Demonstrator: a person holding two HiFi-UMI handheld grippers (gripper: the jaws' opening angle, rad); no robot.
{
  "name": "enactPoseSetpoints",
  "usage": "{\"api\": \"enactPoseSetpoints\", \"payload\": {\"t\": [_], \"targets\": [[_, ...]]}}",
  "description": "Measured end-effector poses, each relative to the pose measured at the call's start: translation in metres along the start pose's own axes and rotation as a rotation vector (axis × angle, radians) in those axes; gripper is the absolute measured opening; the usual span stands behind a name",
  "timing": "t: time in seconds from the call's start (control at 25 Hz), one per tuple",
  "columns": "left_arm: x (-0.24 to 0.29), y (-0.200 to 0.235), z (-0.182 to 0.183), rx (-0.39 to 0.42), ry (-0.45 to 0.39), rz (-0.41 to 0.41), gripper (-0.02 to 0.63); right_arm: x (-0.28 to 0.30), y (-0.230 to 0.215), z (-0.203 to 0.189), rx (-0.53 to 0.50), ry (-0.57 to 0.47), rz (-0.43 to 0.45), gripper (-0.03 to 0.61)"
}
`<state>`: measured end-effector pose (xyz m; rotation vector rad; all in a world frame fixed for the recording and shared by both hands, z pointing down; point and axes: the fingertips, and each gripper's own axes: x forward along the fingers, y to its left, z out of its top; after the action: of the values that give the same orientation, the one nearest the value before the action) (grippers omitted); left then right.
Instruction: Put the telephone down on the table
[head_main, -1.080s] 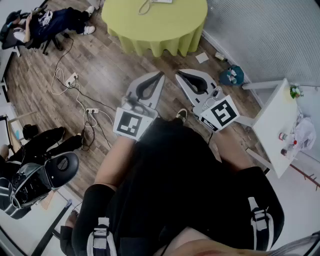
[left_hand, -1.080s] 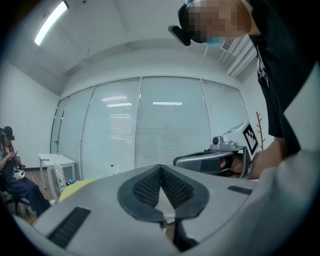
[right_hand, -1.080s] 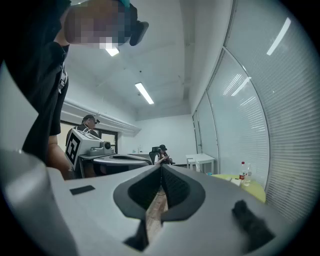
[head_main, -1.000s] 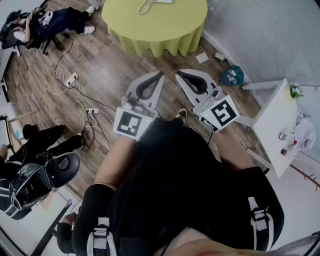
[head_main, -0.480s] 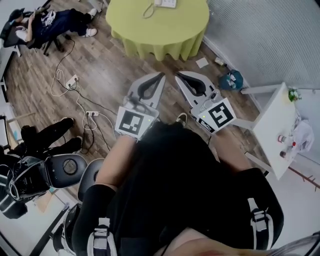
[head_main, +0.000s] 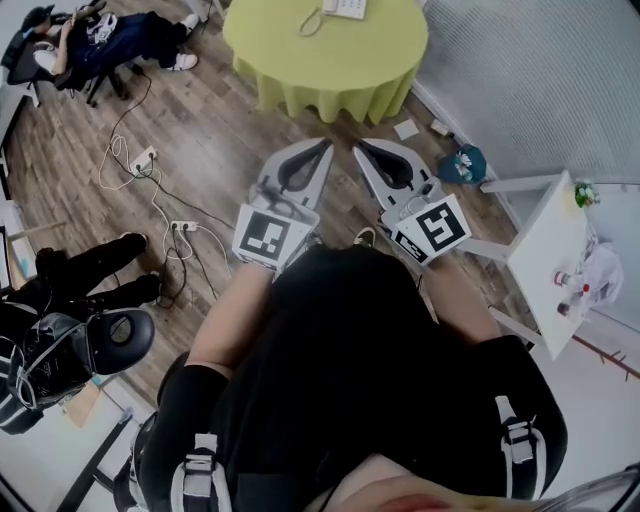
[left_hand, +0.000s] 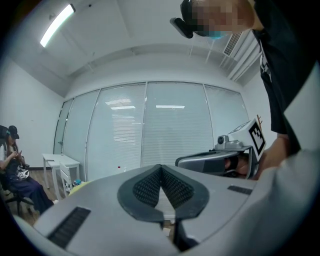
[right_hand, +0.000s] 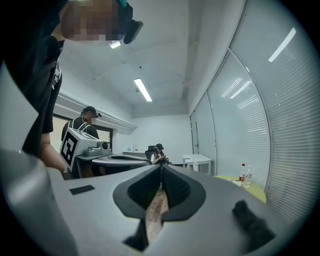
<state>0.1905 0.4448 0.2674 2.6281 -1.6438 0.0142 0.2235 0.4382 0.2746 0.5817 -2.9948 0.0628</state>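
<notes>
A white telephone (head_main: 346, 8) sits at the far edge of the round green table (head_main: 330, 60), its cord and handset trailing to the left of it. Both grippers are held level over the wooden floor, short of the table. My left gripper (head_main: 324, 147) is shut with nothing in it, and its dark pads meet at the tip (left_hand: 160, 168). My right gripper (head_main: 359, 148) is shut and empty too, pads together (right_hand: 161, 168). Each gripper shows in the other's view: the right gripper body (left_hand: 215, 160) and the left gripper body (right_hand: 107, 159).
A small white table (head_main: 548, 245) with bottles stands at the right, and a teal object (head_main: 462, 162) and a paper (head_main: 405, 129) lie by the wall. Cables and a power strip (head_main: 180, 224) cross the floor at left. A seated person (head_main: 95, 35) and an office chair (head_main: 70, 355) are at left.
Both grippers have moved forward toward the green table, still shut. More of the table and the telephone has come into view. The office chair at lower left has shifted.
</notes>
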Motion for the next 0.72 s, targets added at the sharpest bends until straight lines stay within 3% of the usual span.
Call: {"api": "enactPoseSetpoints", "payload": {"t": [0.32, 0.72], "targets": [[-0.002, 0.02, -0.008, -0.013, 0.028, 0.015, 0.006, 0.019, -0.004, -0.001, 0.006, -0.008, 0.008, 0.021], [0.051, 0.049, -0.013, 0.002, 0.048, 0.063, 0.006, 0.045, -0.059, -0.008, 0.009, -0.009, 0.056, 0.021]]}}
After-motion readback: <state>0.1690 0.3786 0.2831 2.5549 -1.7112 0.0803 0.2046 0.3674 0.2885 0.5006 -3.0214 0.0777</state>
